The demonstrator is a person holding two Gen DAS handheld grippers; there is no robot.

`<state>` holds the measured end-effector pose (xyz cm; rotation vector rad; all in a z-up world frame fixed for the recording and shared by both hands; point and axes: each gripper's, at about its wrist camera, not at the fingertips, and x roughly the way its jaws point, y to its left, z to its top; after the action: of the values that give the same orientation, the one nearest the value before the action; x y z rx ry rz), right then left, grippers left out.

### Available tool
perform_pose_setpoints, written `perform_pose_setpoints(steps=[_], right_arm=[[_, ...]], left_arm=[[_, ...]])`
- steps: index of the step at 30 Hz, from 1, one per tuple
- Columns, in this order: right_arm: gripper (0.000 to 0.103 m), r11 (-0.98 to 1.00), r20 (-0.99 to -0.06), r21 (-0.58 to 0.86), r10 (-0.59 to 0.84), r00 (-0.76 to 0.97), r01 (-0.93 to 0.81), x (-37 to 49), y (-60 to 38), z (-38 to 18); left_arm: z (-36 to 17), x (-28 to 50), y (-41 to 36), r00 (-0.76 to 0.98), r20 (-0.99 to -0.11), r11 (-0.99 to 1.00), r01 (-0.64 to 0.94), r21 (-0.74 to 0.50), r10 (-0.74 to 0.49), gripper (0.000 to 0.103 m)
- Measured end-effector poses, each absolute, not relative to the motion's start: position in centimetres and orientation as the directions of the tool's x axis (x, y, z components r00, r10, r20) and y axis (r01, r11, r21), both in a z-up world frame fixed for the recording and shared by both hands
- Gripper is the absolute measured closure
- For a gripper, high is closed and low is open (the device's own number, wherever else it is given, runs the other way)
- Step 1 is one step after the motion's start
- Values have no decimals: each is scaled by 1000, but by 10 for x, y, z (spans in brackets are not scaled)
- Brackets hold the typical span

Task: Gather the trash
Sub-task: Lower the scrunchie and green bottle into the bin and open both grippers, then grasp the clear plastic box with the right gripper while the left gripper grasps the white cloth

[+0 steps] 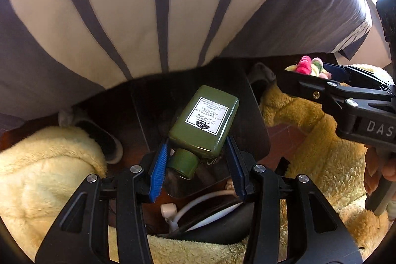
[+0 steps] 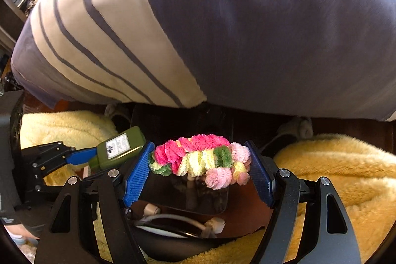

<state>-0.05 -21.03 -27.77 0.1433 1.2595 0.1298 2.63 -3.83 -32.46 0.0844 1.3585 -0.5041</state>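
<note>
My left gripper (image 1: 198,142) is shut on a green rectangular bottle (image 1: 205,115) with a white label. The blue pads press on its shoulders just above the round cap, and its base points away from me. My right gripper (image 2: 199,144) is shut on a fuzzy bundle of pink, yellow and green pipe cleaners (image 2: 203,157). The two grippers hang side by side and point steeply down. Each shows in the other's view: the bottle (image 2: 118,147) at the left, the bundle (image 1: 307,64) at the upper right. Under both lies a dark glossy rectangular object (image 1: 250,120); what it is I cannot tell.
A bed with a grey and cream striped cover (image 1: 148,4) fills the upper half. A person's legs in fluffy yellow fabric (image 1: 44,165) (image 2: 334,170) flank the dark object, with grey slippers (image 1: 104,140) on the brown floor. White cable and plugs (image 1: 173,212) lie below.
</note>
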Motion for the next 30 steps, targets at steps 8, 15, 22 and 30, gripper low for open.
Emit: perform_pose_setpoints(steps=[8,15,22,30], right_arm=[[26,976,-943,215,211,256,-13,11,-204,-294],[17,975,-939,224,216,269,0,12,-209,-287],[8,985,-927,174,159,339,14,7,-218,-262],[5,983,-886,179,144,440,37,-3,-236,-224]], left_arm=[[-336,33,-40,73,-948,888,379,-262,-311,60],[-329,34,-42,89,-951,894,377,-244,-297,48],[-302,31,-35,167,-946,905,375,-198,-276,31],[-238,30,-21,322,-901,916,366,-166,-292,14]])
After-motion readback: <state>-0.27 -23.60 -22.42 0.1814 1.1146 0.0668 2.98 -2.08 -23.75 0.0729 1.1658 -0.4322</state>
